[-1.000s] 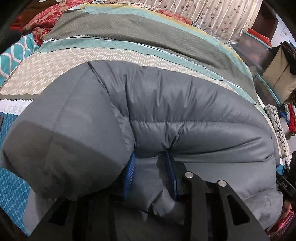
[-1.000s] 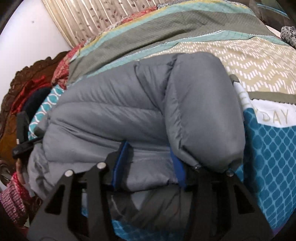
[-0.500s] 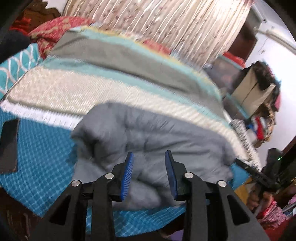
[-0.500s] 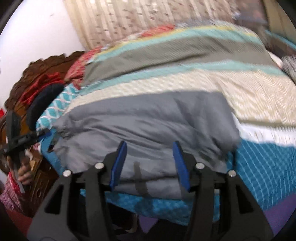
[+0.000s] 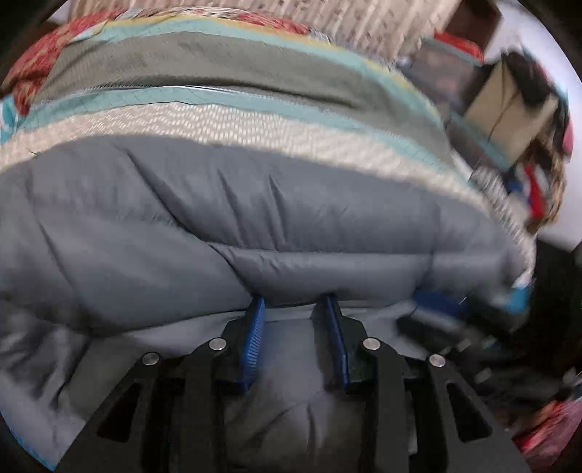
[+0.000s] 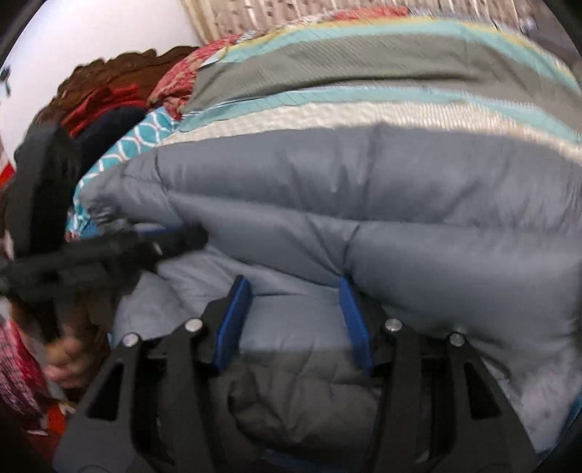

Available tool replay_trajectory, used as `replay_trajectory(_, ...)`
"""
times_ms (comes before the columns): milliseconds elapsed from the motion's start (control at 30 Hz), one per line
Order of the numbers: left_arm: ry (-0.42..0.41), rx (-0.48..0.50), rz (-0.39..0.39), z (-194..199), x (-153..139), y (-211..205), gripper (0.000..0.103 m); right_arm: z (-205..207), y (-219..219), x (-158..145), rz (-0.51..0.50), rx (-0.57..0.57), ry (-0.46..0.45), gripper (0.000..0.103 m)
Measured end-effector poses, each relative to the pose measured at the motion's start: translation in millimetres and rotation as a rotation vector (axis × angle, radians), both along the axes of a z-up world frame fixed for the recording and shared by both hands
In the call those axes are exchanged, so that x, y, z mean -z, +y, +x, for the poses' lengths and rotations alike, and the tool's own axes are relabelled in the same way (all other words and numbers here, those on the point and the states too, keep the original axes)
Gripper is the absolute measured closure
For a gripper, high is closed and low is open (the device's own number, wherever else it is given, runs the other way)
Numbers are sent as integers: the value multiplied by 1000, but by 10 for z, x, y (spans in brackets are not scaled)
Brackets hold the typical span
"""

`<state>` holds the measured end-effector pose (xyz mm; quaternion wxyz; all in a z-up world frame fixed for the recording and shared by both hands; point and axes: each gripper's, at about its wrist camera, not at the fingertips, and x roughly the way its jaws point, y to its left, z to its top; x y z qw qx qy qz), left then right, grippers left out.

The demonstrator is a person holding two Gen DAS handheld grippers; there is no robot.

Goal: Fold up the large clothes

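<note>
Lowest in the left wrist view, saw the left hand-held gripper (image 5: 294,300) released: blue pads set apart, tips nosed into the crease where the upper layer of the grey puffer jacket (image 5: 254,203) lay over the lower one. Loose grey fabric between the pads, not pinched.

Much the same at the bottom of the right wrist view. Found the right hand-held gripper (image 6: 293,283) unclenched too, pads wide either side of a slack stretch of jacket, tips just under the overhanging fold. Nothing gripped.

Just beyond the tips, in both views, met the jacket folded over on itself and filling the middle of the frame from edge to edge, quilted seams running across, lying on the near part of the bed.

At the left edge of the right wrist view, made out the other gripper as a blurred dark shape touching the jacket's end, with a hand (image 6: 65,356) below it in the lower left. Could not read its pads from there.

Behind the jacket, noted the striped bedspread (image 5: 218,120) in cream, teal and olive bands rising toward the top of the frame. In the right wrist view, picked out a teal patterned pillow (image 6: 145,134) at the left, beside the jacket's far corner, and above it a carved dark headboard (image 6: 109,69).

Farthest off, along the top of the frame, glimpsed a pale curtain (image 5: 327,22); in the upper right of the left wrist view, only blurred boxes (image 5: 509,102) and clutter.
</note>
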<state>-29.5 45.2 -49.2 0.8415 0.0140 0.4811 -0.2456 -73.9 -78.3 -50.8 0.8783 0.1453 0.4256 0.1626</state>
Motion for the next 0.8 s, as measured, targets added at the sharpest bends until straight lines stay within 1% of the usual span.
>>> replay_trajectory(67, -18, 8, 35, -33, 73, -46, 23, 17, 7, 80, -10, 0, 8, 54)
replay_trajectory(167, 13, 6, 36, 9, 82, -56, 23, 41, 50, 110, -43, -4, 17, 54)
replay_trajectory(233, 35, 4, 29, 34, 22, 3, 23, 27, 26, 58, -23, -2, 40, 54)
replay_trajectory(300, 54, -3, 1, 1, -111, 56, 23, -104, 6, -85, -10, 2, 29, 53)
replay_trajectory(333, 52, -2, -18, -31, -168, 67, 23, -205, -30, -201, 3, 0, -4, 53)
replay_trajectory(433, 13, 10, -123, -146, -485, 192, 23, -512, -222, -580, 22, 38, -124, 53)
replay_trajectory(467, -7, 15, -160, -178, -604, 205, 23, -611, -367, -728, 24, 82, -176, 53)
replay_trajectory(500, -20, 20, -177, -193, -672, 189, 23, -653, -486, -800, 26, 121, -204, 53)
replay_trajectory(567, -45, 33, -192, -190, -786, 116, 23, -676, -757, -893, 28, 219, -241, 53)
replay_trajectory(600, -49, 42, -188, -181, -794, 57, 23, -654, -957, -892, 31, 290, -243, 53)
replay_trajectory(667, -44, 63, -149, -135, -705, -135, 23, -600, -1215, -806, 55, 377, -213, 55)
replay_trajectory(700, -36, 67, -141, -132, -658, -163, 23, -577, -1343, -722, 77, 410, -190, 59)
replay_trajectory(767, 12, 61, -103, -83, -464, -243, 23, -542, -1473, -529, 108, 435, -135, 65)
replay_trajectory(800, 49, 46, -70, -27, -307, -284, 23, -516, -1498, -391, 129, 432, -95, 68)
